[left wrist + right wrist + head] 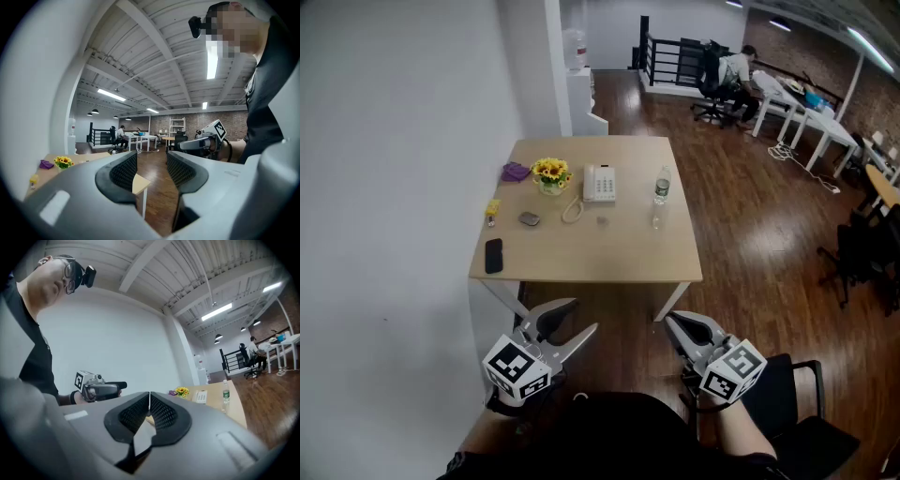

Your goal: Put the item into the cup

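Observation:
A wooden table (609, 258) stands ahead of me, beyond both grippers. On it, near the right edge, is a small clear cup (656, 221) beside a water bottle (662, 185). A small grey item (529, 218) and a yellow item (491, 209) lie on the left side. My left gripper (581, 321) is held low in front of the table, open, with nothing between its pads (125, 169). The right gripper (668, 320) is held low at the right, its jaws shut and empty (149, 397). Both are well short of the table.
Also on the table are a white telephone (599, 183), a sunflower pot (550, 173), a purple cloth (515, 172) and a black phone (493, 255). A white wall runs along the left. A black chair (797, 403) is at my right. Desks and a seated person (736, 70) are far back.

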{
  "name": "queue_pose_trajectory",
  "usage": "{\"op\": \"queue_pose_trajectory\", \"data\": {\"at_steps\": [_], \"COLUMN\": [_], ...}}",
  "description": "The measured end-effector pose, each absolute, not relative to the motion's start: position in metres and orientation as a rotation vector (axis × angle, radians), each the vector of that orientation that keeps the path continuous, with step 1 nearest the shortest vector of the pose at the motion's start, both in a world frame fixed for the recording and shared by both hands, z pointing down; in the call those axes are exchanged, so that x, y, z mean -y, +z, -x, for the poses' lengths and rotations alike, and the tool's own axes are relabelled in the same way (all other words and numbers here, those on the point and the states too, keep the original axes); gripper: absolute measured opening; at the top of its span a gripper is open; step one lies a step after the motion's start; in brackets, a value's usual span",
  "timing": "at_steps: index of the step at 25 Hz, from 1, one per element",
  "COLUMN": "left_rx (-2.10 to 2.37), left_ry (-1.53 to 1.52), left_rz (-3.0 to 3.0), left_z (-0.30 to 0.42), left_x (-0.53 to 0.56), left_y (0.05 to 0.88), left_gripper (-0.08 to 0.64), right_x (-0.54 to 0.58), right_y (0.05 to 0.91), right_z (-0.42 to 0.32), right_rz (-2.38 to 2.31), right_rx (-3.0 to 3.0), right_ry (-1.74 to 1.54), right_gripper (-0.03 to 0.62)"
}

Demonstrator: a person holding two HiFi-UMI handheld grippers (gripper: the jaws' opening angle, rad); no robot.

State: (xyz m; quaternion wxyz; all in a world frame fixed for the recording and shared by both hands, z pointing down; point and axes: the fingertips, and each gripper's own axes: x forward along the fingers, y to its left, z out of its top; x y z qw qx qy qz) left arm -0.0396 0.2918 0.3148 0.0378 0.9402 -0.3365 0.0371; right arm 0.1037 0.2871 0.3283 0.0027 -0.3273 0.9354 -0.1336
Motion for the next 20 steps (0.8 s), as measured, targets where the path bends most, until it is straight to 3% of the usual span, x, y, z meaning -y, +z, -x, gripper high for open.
{"op": "queue_pose_trajectory", "data": {"at_steps": [20], "left_rx": [1.188], "left_ry": [0.152], "left_rz": [-2.78], "left_z": [0.028], "left_x": [-0.247], "left_y": [0.343], "left_gripper": [0.193], "right_x": [-0.242], "right_y": [0.343], "right_z": [-0.126], "right_rz": [0.941], "right_rx": [-2.997], "right_ry": [-0.394], "right_gripper": [0.015]}}
